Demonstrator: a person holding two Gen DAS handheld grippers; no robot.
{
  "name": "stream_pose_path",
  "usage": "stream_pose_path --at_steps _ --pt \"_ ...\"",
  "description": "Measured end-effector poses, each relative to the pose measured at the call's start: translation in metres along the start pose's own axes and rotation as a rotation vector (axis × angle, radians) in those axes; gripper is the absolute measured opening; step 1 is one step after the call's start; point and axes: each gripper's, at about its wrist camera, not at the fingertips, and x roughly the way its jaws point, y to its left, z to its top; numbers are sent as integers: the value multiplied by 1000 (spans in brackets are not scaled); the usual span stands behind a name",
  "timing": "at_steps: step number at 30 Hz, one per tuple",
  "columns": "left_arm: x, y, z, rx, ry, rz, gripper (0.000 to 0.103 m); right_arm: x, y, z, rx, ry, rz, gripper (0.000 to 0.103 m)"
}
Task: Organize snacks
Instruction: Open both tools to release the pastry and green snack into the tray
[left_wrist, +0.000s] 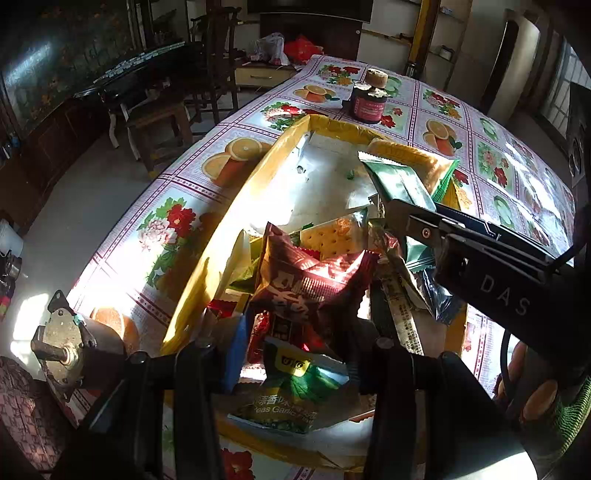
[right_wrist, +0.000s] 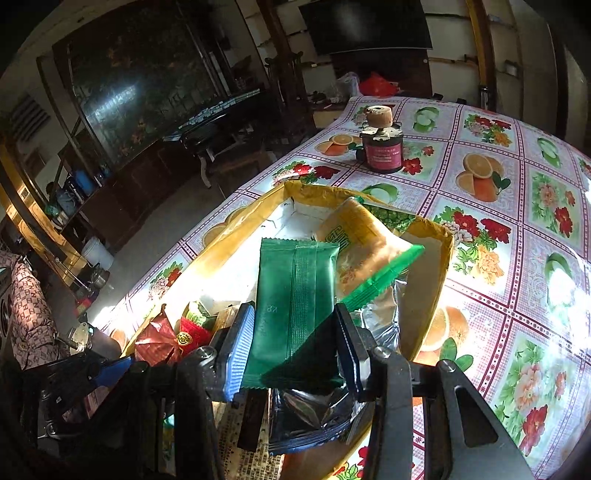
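Table w/ fruit-and-flower oilcloth (right_wrist: 480, 206) carries the yellow-rimmed box (left_wrist: 236, 192), which serves as the snack bin; its far half shows bare white floor, its near half is heaped w/ packets, so sorting looks, at a guess, roughly midway, w/ the pile not yet laid in order; right gripper (right_wrist: 295, 339) hangs over the box, jaws closed on the green packet (right_wrist: 295, 295), held upright & clear of the floor, placement apparently pending; behind it an orange-and-green packet (right_wrist: 358, 251) leans on the far-right wall & may crowd the drop spot; left gripper (left_wrist: 295, 332) sits low at the near end, jaws wide, around but not visibly pinching the dark red packet (left_wrist: 314, 280); cracker packet (left_wrist: 332, 236) & garlic-pea packet (left_wrist: 288, 398) lie loose in the same heap; dark jar w/ cork stopper (right_wrist: 380, 151) stands well apart on the oilcloth beyond the box, no hindrance; small motor-like metal part (left_wrist: 62, 339) lies just outside the near-left corner.
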Motion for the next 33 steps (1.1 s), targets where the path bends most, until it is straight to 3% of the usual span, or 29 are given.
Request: stream_pose_path --at_steps 22,29,32,33 --pt "1 -5 1 7 -4 36 46 3 -11 4 35 -12 9 43" --pt "-2 -11 -2 36 -14 75 51 -2 -10 4 31 4 22 49" --pt "-7 -12 -5 38 -20 66 58 -9 -9 1 19 3 32 55" --pt "-9 -14 -6 40 -24 60 64 -12 -8 0 9 1 32 56"
